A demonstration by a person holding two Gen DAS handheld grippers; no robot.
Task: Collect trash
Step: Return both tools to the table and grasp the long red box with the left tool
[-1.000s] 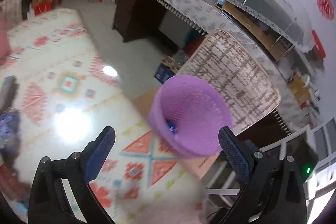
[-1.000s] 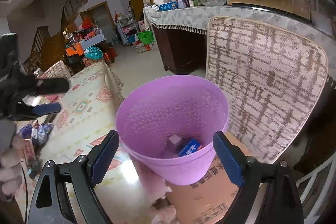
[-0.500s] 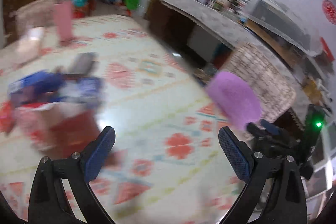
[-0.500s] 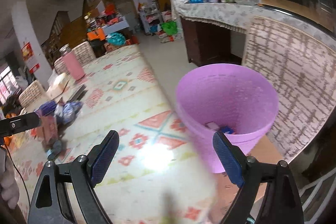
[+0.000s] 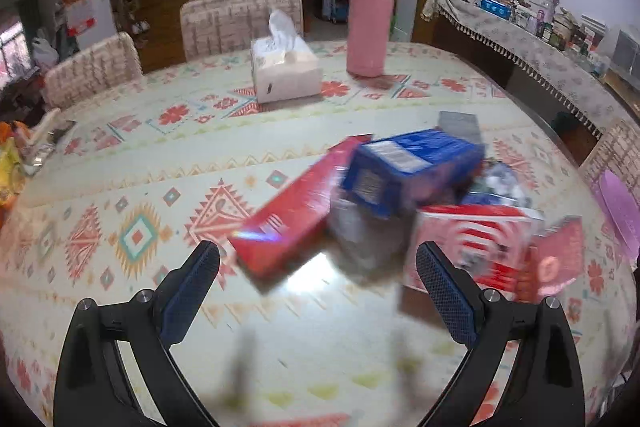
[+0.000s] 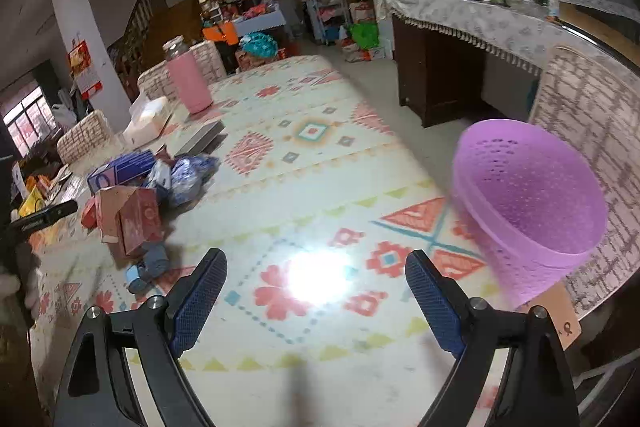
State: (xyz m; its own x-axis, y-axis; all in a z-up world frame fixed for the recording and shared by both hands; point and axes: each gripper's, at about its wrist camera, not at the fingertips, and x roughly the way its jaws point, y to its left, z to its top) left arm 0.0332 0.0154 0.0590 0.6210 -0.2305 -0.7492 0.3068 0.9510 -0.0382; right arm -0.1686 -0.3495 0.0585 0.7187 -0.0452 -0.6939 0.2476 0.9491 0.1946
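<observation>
Since the earlier frames the left tongs [image 5: 318, 283] have swung away from the purple basket [image 6: 532, 203] toward the heap of trash, which now fills the middle of the left wrist view; the right tongs [image 6: 316, 291] have also turned off the basket, so it sits at the right of their frame instead of the centre.

Both pairs of tongs stand wide open with nothing between the pads. The left ones hover over the patterned bench [image 5: 140, 187], aimed down at the pile: a long red box [image 5: 288, 215], a blue box [image 5: 412, 163] lying across it, a red-and-white carton [image 5: 472, 243] to the right, and a crumpled bluish wrapper [image 6: 192, 179] beside them. All look blurred by motion.

The basket stands at the bench's edge, well apart from the pile; whether it holds anything cannot be seen from this angle. Judging by the heap, most of the collecting is left. The tissue box [image 5: 286, 71] and pink flask [image 5: 370, 27] at the upper middle look like keepers, not trash.
</observation>
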